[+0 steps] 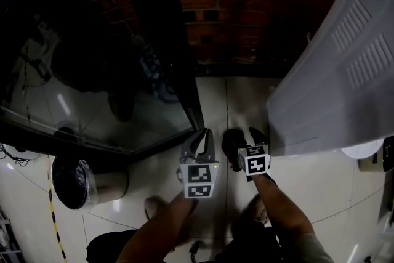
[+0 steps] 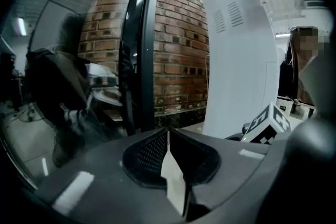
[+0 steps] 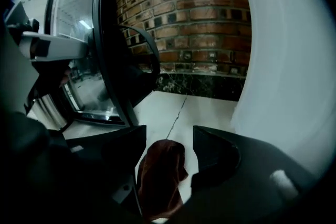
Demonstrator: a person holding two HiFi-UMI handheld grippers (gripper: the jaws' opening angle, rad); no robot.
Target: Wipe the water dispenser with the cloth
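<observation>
The white water dispenser (image 1: pixel 345 71) stands at the right, its vented back panel toward me; it also shows in the left gripper view (image 2: pixel 239 50) and along the right gripper view's edge (image 3: pixel 289 71). My right gripper (image 3: pixel 169 134) points down at the tiled floor, open wide. A brown-red cloth (image 3: pixel 160 176) hangs between its jaws against the left one, clear of the right one. In the head view the right gripper (image 1: pixel 245 140) is low beside the dispenser's base. My left gripper (image 1: pixel 200 135) is next to it, jaws together (image 2: pixel 168 136), nothing held.
A black-framed glass panel (image 1: pixel 92 89) leans at the left. A brick wall (image 1: pixel 246 3) runs behind. A lined waste bin (image 1: pixel 72 182) stands on the pale tiled floor (image 1: pixel 215 101) at lower left. A person (image 2: pixel 315 71) stands at the far right.
</observation>
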